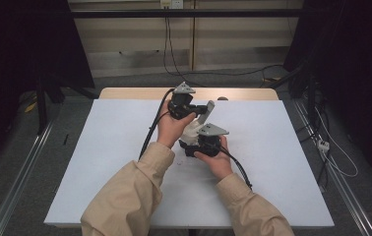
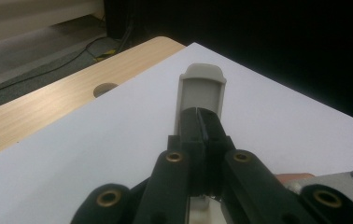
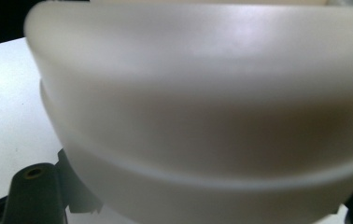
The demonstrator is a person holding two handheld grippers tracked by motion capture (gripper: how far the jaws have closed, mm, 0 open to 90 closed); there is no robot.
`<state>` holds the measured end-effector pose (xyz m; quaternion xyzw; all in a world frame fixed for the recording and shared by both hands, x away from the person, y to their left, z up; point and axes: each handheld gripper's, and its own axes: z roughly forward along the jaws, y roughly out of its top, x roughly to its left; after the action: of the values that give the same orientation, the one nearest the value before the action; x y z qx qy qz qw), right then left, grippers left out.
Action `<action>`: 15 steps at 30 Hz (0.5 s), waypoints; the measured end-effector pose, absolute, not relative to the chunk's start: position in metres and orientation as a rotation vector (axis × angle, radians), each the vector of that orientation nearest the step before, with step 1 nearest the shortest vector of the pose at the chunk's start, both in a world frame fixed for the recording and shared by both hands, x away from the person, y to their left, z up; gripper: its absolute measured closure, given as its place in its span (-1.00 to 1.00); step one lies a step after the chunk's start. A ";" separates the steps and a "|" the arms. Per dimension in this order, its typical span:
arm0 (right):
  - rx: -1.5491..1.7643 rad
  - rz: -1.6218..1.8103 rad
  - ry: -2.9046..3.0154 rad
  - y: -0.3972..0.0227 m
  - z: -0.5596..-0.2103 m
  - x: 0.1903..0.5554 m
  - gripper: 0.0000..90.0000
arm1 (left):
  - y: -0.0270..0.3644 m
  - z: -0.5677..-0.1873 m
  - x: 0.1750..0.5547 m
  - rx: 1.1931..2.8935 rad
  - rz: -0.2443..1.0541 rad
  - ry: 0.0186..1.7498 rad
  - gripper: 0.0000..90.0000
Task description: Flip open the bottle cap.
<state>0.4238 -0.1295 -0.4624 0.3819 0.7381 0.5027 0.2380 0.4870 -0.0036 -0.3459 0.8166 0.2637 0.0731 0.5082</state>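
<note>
**High view: two tools clamped on one pale plastic piece over the table**

High view shows both hands meeting over the middle of the white-covered table (image 1: pixel 125 162). The left tool (image 1: pixel 200 109) has its jaws closed on a grey-white flat plastic tab with a rounded tip (image 1: pixel 206 112), which slants up from a translucent whitish rounded plastic body (image 1: pixel 192 131). In the left gripper view the black jaws sit pressed together on the lower part of that tab (image 2: pixel 201 86), whose upper end stands clear above them.

The right tool (image 1: pixel 190 147) is nearly shut too, and in the right gripper view the blurred whitish body (image 3: pixel 202 116) presses right up to the camera, so I take it as gripped at its lower edge, though the contact itself is hidden.

The piece is held just above the table, between the two hands.

Risks, as I judge them: smooth plastic could slip from the narrow jaws if either hand twists; pulling the tools apart unevenly might bend or snap the thin tab; a sudden release could drop the body onto the table.

No brand, label or writing can be read on anything.
</note>
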 end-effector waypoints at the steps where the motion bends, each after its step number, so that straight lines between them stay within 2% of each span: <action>1: 1.047 1.378 2.022 -0.130 -0.462 0.424 -0.59 | -0.004 -0.346 0.487 1.969 0.174 0.635 1.00; 15: 1.047 1.378 2.022 -0.130 -0.462 0.424 -0.59 | -0.008 -0.351 0.490 1.972 0.168 0.636 1.00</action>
<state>0.4239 -0.1297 -0.4624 0.3821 0.7381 0.5027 0.2377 0.4899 -0.0078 -0.3509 0.8177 0.2638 0.0698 0.5068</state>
